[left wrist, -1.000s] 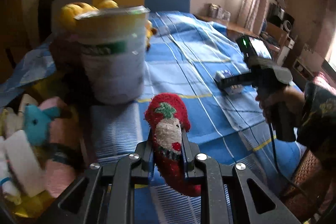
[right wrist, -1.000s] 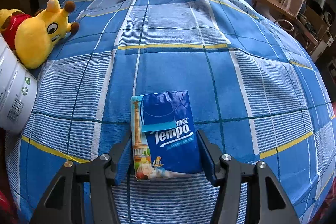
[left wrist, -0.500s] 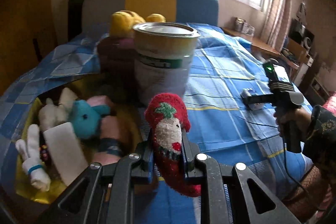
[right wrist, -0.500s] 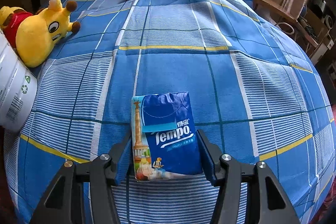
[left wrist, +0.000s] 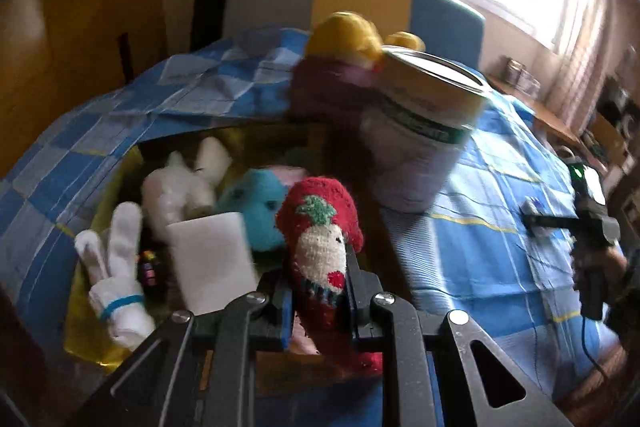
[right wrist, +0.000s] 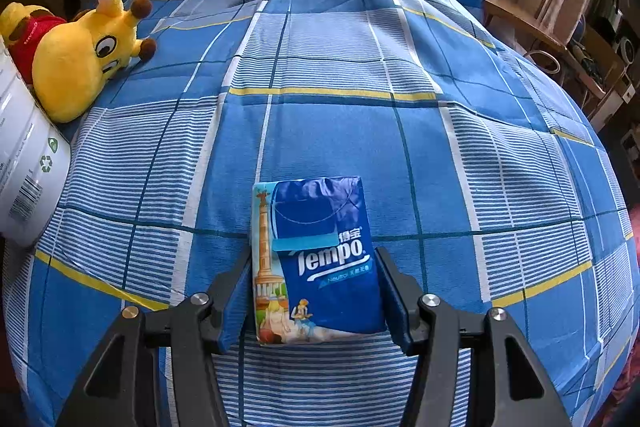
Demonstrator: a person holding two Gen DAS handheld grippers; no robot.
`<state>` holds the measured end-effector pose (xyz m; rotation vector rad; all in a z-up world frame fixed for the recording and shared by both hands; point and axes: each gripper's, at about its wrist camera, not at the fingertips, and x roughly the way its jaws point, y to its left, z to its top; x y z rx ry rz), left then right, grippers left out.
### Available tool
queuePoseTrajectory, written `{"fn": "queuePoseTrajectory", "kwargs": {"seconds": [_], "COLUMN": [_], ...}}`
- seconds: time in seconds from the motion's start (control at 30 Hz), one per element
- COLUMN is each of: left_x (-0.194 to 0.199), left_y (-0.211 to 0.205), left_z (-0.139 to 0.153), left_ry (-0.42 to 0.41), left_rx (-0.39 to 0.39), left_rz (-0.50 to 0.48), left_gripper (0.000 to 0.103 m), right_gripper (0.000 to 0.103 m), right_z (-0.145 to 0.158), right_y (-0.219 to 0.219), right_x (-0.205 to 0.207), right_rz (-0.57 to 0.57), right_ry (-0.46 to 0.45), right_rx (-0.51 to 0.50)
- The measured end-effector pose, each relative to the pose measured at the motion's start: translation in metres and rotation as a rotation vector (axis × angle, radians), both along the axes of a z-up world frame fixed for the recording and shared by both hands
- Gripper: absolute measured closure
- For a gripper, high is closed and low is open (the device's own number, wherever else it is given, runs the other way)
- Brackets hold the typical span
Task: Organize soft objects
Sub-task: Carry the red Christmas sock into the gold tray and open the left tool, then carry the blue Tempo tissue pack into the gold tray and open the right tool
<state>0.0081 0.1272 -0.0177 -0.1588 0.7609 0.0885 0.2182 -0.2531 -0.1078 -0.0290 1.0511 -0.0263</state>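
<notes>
Gripping a red sock (left wrist: 320, 247), the left fingers (left wrist: 282, 297) stayed clamped; the right fingers (right wrist: 390, 291) pressed a tissue pack (right wrist: 316, 259) between them on the bed (right wrist: 440, 155).

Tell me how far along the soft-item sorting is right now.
Partly done. The yellow bin already holds a white sock bundle, a white plush, a teal plush and a white pad. In hand: the left gripper grips a red sock near the bin, and the right gripper brackets the tissue pack on the bed. Left: the yellow plush.
</notes>
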Motion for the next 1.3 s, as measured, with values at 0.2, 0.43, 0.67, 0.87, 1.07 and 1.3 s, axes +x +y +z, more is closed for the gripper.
{"fn": "queuePoseTrajectory", "kwargs": {"seconds": [0.2,0.43,0.67,0.87,1.07,1.3], "left_x": [-0.004,-0.01,0.004,-0.004,-0.01,-0.018], "left_y": [0.076,0.118,0.101,0.097,0.095,0.088], "left_z": [-0.005,-0.038,-0.06,-0.048,-0.03,-0.014], "left_ry": [0.015,0.091,0.135,0.102,0.048,-0.003], "left_rx": [-0.102,-0.106,-0.077,-0.015,0.046,0.086], "left_rz": [0.161,0.232,0.196,0.215,0.21,0.175], "left_gripper": [0.083,0.083,0.07,0.049,0.039,0.036], "right_gripper": [0.045,0.046,0.046,0.046,0.049,0.05], "right_z": [0.0,0.001,0.0,0.001,0.005,0.025], "right_y": [0.001,0.001,0.002,0.003,0.003,0.014], "right_x": [0.0,0.0,0.0,0.0,0.01,0.044], "right_rz": [0.004,0.006,0.006,0.005,-0.015,-0.078], "right_ry": [0.001,0.001,-0.001,-0.001,0.028,0.053], "right_rx": [-0.002,-0.007,-0.011,-0.01,-0.006,-0.021]}}
